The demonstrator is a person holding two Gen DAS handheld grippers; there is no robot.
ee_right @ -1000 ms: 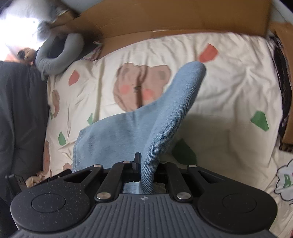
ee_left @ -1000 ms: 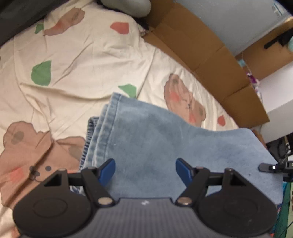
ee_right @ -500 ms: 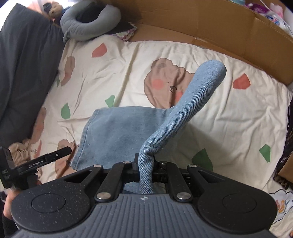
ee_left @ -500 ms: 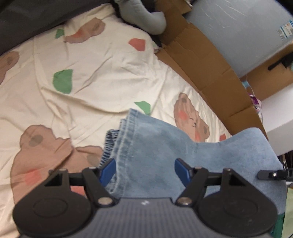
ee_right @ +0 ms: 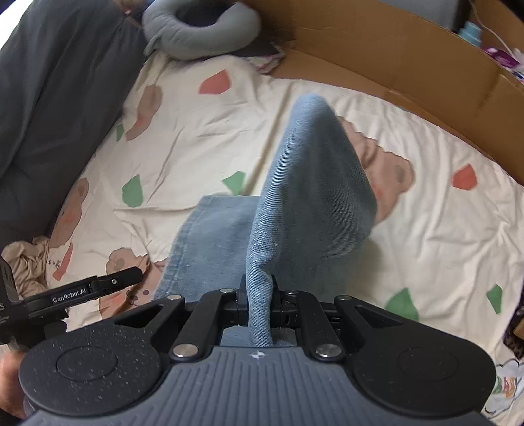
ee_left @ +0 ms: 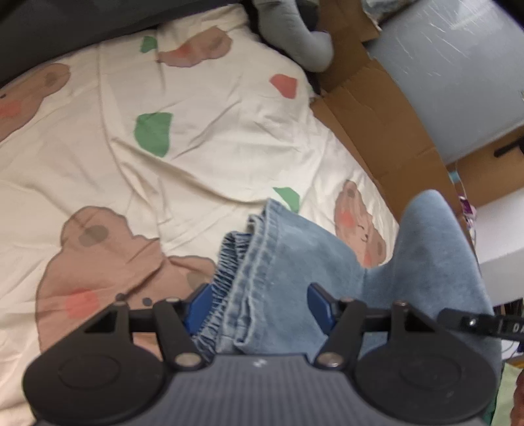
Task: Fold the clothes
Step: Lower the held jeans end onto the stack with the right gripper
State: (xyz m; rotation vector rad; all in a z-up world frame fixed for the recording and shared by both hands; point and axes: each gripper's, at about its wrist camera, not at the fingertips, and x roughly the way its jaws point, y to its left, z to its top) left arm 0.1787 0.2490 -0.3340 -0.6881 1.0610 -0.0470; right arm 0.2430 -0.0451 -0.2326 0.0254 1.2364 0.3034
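Light blue jeans (ee_left: 294,255) lie on the bed with their stitched, gathered edge toward me. My left gripper (ee_left: 258,304) hovers over that edge, its jaws closing with the bunched denim between the blue pads (ee_left: 198,309), which do not press it from both sides. My right gripper (ee_right: 258,295) is shut on a raised fold of the jeans (ee_right: 311,183), which arches up from the flat part (ee_right: 209,236). The left gripper's finger (ee_right: 114,281) shows at the left of the right wrist view.
The cream bedsheet (ee_left: 213,137) has bear and coloured-patch prints. Cardboard (ee_right: 409,65) borders the far side of the bed. A grey neck pillow (ee_right: 199,29) and a dark blanket (ee_right: 49,98) lie at the head, and a beige garment (ee_right: 23,265) lies at the left.
The right gripper has swung the raised denim fold across, over the flat part. The left gripper has shifted so the jeans' stitched edge now sits between its jaws, which have narrowed.
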